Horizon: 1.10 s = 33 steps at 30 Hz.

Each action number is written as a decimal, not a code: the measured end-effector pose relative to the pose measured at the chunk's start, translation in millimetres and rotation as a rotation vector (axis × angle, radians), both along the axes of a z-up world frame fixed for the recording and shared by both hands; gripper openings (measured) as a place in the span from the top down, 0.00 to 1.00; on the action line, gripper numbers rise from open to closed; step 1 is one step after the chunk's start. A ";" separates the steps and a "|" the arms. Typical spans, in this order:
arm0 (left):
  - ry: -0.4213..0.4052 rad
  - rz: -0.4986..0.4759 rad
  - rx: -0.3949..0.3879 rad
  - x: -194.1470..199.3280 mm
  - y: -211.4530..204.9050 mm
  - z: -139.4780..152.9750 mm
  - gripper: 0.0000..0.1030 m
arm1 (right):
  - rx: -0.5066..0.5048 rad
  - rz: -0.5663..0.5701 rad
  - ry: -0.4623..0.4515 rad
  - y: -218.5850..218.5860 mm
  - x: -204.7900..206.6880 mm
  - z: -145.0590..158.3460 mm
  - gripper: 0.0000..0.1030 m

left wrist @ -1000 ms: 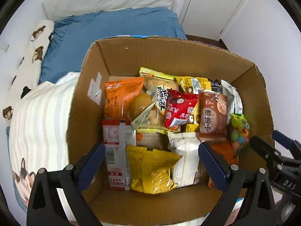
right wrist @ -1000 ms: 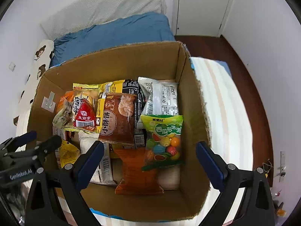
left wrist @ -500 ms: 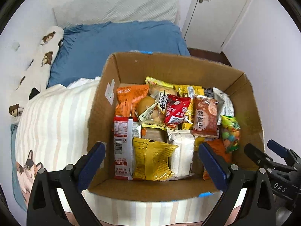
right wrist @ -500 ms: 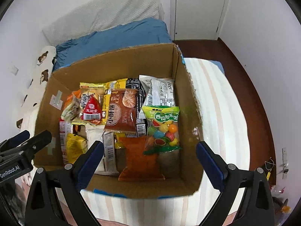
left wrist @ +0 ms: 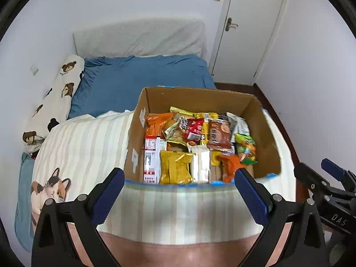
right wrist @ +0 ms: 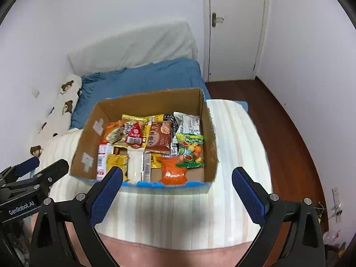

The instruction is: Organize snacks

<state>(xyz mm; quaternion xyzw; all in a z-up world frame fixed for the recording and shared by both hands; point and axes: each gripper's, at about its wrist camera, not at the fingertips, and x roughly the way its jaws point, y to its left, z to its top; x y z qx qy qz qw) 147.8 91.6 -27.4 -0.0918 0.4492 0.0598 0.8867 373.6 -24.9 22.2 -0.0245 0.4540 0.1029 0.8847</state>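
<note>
I see the cardboard box [left wrist: 200, 98] sitting on the striped blanket [left wrist: 89, 142], snack packets [right wrist: 160, 136] packed inside — the candy bag [right wrist: 190, 150] against its right wall. Behind it lies the bed's sheet [left wrist: 138, 77]; a bolster [left wrist: 55, 102] runs along the left — door [right wrist: 233, 29] beyond.

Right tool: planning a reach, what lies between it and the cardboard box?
In the right wrist view, only bare striped blanket lies between the right tool and the cardboard box.

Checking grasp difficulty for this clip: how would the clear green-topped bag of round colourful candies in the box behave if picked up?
The clear green-topped candy bag probably flops, being a thin film pouch. Its loose round candies likely shift and bunch downward. Glossy film may slip between the pads, so pinching the flat green header seems safer.
</note>
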 end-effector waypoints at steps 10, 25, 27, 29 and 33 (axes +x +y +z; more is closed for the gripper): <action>-0.104 0.011 0.070 -80.1 -18.6 51.4 0.01 | 0.045 0.036 -0.106 -17.9 -88.2 57.7 0.01; -0.171 0.016 0.100 -150.3 -36.3 82.3 0.01 | 0.058 0.083 -0.170 -30.8 -162.7 99.2 0.01; -0.177 0.021 0.105 -152.8 -37.2 83.1 0.02 | 0.058 0.087 -0.170 -31.5 -165.5 99.9 0.01; -0.178 0.024 0.110 -151.5 -37.1 82.1 0.01 | 0.057 0.086 -0.171 -31.8 -164.2 99.0 0.01; -0.173 0.034 0.108 -144.7 -35.1 77.2 0.01 | 0.050 0.076 -0.172 -31.4 -157.7 95.0 0.01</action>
